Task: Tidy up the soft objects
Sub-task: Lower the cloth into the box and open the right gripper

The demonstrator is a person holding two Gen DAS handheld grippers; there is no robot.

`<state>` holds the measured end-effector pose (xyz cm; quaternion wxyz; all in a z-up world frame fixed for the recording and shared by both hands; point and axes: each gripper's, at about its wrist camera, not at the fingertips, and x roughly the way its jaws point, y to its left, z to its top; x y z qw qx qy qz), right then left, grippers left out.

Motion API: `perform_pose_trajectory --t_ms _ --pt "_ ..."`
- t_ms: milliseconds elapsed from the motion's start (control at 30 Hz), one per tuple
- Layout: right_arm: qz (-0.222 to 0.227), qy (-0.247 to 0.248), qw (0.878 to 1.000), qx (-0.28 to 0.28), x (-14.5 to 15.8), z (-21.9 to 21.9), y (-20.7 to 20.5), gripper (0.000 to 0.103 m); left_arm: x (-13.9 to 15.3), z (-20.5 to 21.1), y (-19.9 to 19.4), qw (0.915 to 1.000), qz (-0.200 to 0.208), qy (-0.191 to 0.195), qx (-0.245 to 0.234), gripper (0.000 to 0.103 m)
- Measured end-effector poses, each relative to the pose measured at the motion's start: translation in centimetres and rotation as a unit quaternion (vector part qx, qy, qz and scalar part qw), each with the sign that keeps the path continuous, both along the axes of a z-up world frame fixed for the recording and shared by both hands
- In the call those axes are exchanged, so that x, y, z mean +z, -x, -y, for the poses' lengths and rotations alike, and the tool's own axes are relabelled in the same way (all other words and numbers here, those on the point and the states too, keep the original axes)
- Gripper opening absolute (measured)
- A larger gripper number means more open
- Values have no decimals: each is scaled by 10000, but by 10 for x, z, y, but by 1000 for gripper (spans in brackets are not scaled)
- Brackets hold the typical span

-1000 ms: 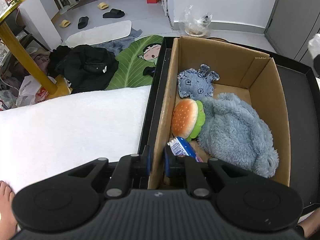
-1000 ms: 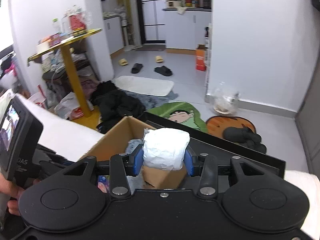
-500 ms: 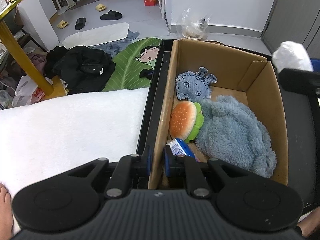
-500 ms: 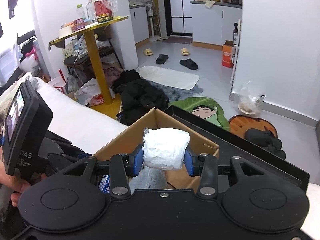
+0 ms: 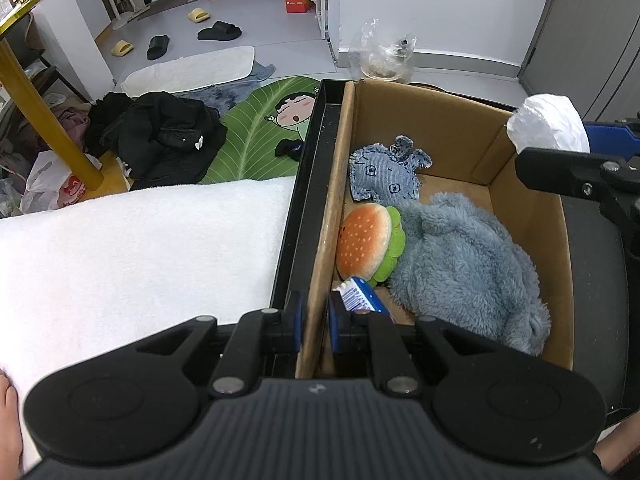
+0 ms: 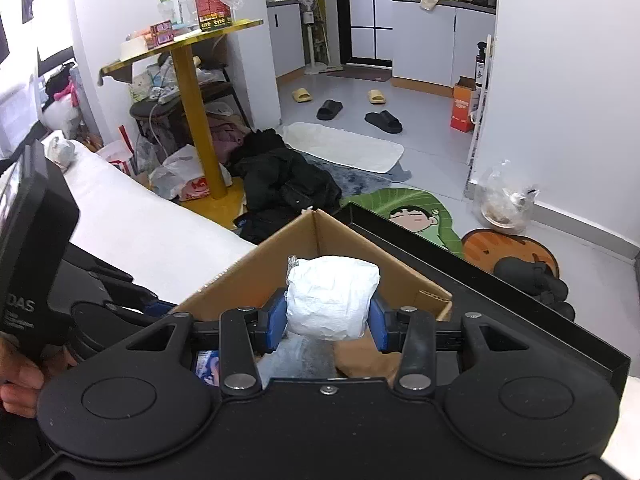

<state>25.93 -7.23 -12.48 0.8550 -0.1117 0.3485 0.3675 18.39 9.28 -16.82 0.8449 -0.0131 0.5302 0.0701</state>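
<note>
Hovering over the box point(image 5: 532, 216), the white bundle point(image 6: 332, 298) sits between the pads of the right gripper point(image 6: 330, 322), whose jaws are opening, probably to drop it beside the plush point(image 5: 464, 264), burger point(image 5: 366, 240) and denim toy point(image 5: 386, 176). The left gripper point(image 5: 314, 326) is clamped on the box wall, I think to steady it. On the other handle I can read "DAS".

From the left wrist we looked steeply down into the cardboard box point(image 5: 448, 132); the right wrist faced it lower, across the room
</note>
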Motion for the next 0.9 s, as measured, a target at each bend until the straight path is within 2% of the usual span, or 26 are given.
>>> perform_pose_trajectory --t_ms 33,100,167,267,567,900 --pt "-17 39 10000 -31 -1 -2 0 45 0 0 0 10000 -3 -4 2 12" --pt "-85 144 9998 -141 -2 -2 -1 58 0 0 0 10000 -1 3 3 12" --pt "-113 127 9997 -171 -3 -1 0 62 -1 1 0 10000 -8 -5 6 12" --pt "-140 140 9996 -193 -4 0 0 73 -1 1 0 10000 -10 -27 8 12" --pt "-155 127 9997 -151 -2 5 6 76 2 4 2 9999 39 -118 8 13" --pt "-22 65 9982 -602 4 34 6 77 11 14 11 9993 163 -337 -28 13"
